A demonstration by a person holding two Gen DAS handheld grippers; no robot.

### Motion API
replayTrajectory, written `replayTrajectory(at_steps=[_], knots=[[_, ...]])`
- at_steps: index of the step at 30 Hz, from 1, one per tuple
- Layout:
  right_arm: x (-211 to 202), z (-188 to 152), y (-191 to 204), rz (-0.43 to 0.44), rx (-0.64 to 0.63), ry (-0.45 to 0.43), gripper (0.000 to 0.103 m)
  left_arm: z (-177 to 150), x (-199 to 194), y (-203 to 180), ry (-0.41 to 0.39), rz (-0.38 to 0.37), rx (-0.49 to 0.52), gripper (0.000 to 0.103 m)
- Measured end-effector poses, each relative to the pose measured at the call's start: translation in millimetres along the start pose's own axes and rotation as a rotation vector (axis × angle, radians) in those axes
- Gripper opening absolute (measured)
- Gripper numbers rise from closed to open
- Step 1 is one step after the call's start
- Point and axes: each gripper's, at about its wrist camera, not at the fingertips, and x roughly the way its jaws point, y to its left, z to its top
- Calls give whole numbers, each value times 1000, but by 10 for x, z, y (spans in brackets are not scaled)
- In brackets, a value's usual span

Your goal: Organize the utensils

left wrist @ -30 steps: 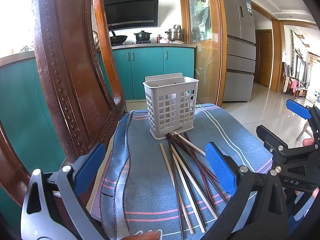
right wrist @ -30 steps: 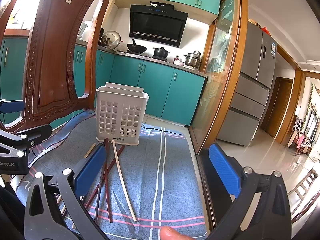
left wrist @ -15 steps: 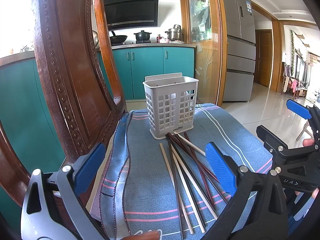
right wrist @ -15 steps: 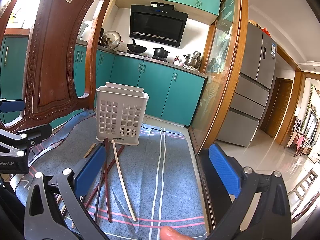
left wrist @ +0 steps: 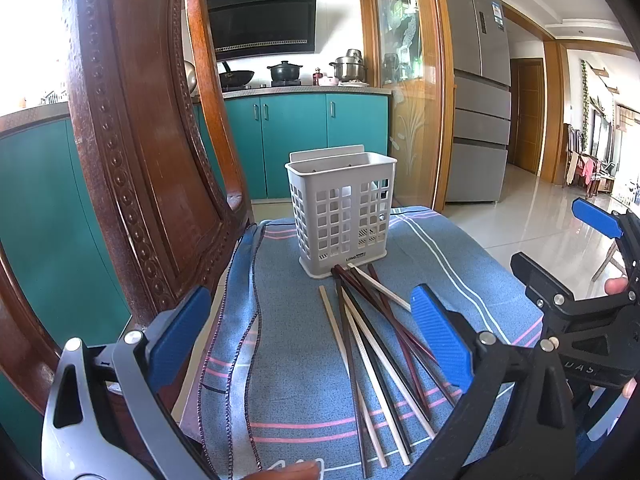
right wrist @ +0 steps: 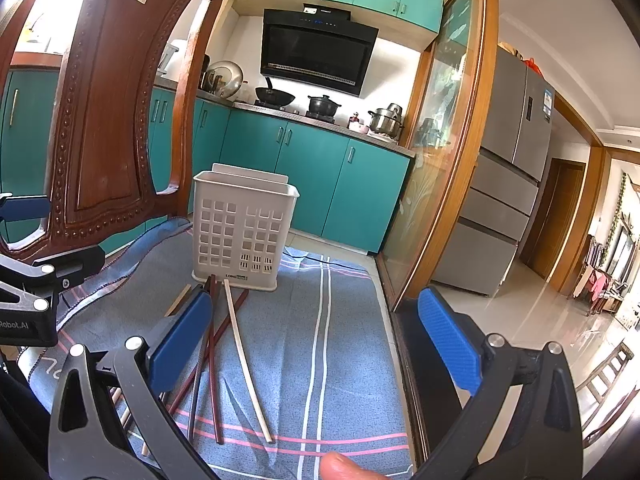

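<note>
A white slotted utensil basket [left wrist: 342, 212] [right wrist: 242, 228] stands upright at the far end of a blue striped cloth [left wrist: 296, 360] [right wrist: 340, 360]. Several chopsticks [left wrist: 372, 344] [right wrist: 244, 360], dark brown and pale wood, lie fanned on the cloth in front of it, tips near its base. My left gripper [left wrist: 308, 340] hovers open near the cloth's near edge, nothing between its blue pads. My right gripper [right wrist: 316, 344] is also open and empty, to the right of the chopsticks. The right gripper [left wrist: 592, 280] shows at the right edge of the left wrist view.
A carved wooden chair back [left wrist: 132, 152] [right wrist: 108, 120] rises close on the left. The cloth's right edge [right wrist: 392, 344] drops to a tiled floor. Teal cabinets [left wrist: 304, 140], a glass door frame [right wrist: 440, 160] and a fridge [left wrist: 476, 120] stand behind.
</note>
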Motion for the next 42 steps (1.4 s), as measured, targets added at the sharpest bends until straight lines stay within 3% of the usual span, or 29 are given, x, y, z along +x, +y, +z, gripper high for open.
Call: replayTrajectory(at_steps=[42], knots=[[-16, -33, 18, -2, -19, -2, 101, -2, -18, -17, 2, -1, 5, 100]])
